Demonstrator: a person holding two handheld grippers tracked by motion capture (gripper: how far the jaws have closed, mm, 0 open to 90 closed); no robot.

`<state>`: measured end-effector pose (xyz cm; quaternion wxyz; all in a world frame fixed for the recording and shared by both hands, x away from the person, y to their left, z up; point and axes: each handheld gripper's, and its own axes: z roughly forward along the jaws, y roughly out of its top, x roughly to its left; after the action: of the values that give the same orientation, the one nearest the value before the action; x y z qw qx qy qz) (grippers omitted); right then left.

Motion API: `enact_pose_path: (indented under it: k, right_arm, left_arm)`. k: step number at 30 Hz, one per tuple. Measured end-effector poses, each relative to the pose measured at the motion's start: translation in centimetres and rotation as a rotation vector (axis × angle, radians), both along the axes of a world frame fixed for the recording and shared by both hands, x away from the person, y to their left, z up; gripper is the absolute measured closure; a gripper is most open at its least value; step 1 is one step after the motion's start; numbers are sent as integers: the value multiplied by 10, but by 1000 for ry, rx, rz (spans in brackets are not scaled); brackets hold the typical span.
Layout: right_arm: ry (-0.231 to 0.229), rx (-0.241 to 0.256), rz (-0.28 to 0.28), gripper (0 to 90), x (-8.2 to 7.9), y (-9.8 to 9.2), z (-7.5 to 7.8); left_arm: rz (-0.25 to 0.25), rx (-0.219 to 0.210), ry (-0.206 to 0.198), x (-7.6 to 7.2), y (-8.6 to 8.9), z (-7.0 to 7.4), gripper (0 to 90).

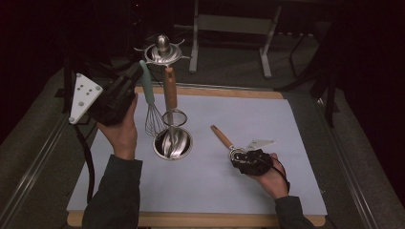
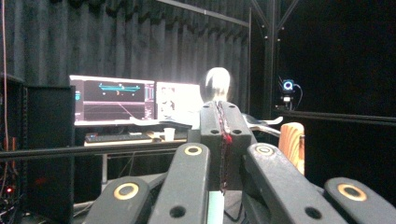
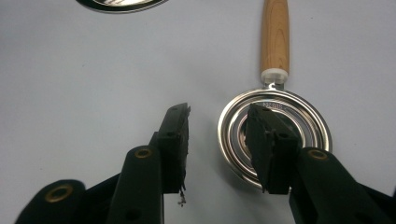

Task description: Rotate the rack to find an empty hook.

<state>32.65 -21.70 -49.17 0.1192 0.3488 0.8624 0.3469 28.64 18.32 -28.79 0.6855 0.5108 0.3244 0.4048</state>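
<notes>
Lying lower right on the table (image 1: pixel 286 191), the stiff, slick steel strainer (image 3: pixel 274 135) sits under the released right tool (image 3: pixel 217 128); its wooden handle (image 3: pixel 274 37) offers surer grip. Left tool (image 2: pixel 223 119) clenched.

Utensil stand at centre-left of the mat, loose strainer to its right.

The utensil stand (image 1: pixel 170 121) rises from its round base (image 1: pixel 173 144) on the mat (image 1: pixel 200 191), which lies on the table (image 1: pixel 210 91). A whisk (image 1: pixel 151 102) and a wooden-handled utensil (image 1: pixel 170 90) hang from the stand's top, the whisk on the left. The left gripper (image 1: pixel 136 76) sits just left of the whisk's handle. Right of the base and nearer, a wooden-handled strainer (image 1: pixel 224 140) lies flat, handle pointing far-left, with the right gripper (image 1: pixel 239 155) at its head, one jaw over the bowl (image 3: pixel 299 121).
</notes>
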Motion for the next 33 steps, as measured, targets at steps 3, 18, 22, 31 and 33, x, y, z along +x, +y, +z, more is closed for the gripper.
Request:
enact_pose_path:
  k: [3,18,22,31,33]
  right_arm:
    - [0,-1,1,593,0,0,0]
    - [7,-2,-1,593,0,0,-1]
    - [8,-3,0,593,0,0,-2]
    - [7,-2,-1,593,0,-1,-2]
    - [7,-1,-1,593,0,-1,-2]
  left_arm:
    - [9,-1,5,2,2,0,898]
    - [43,4,32,11,10,3,898]
    - [53,6,35,13,11,4,898]
    - [73,24,47,19,14,7,898]
    - [75,25,50,21,15,7,898]
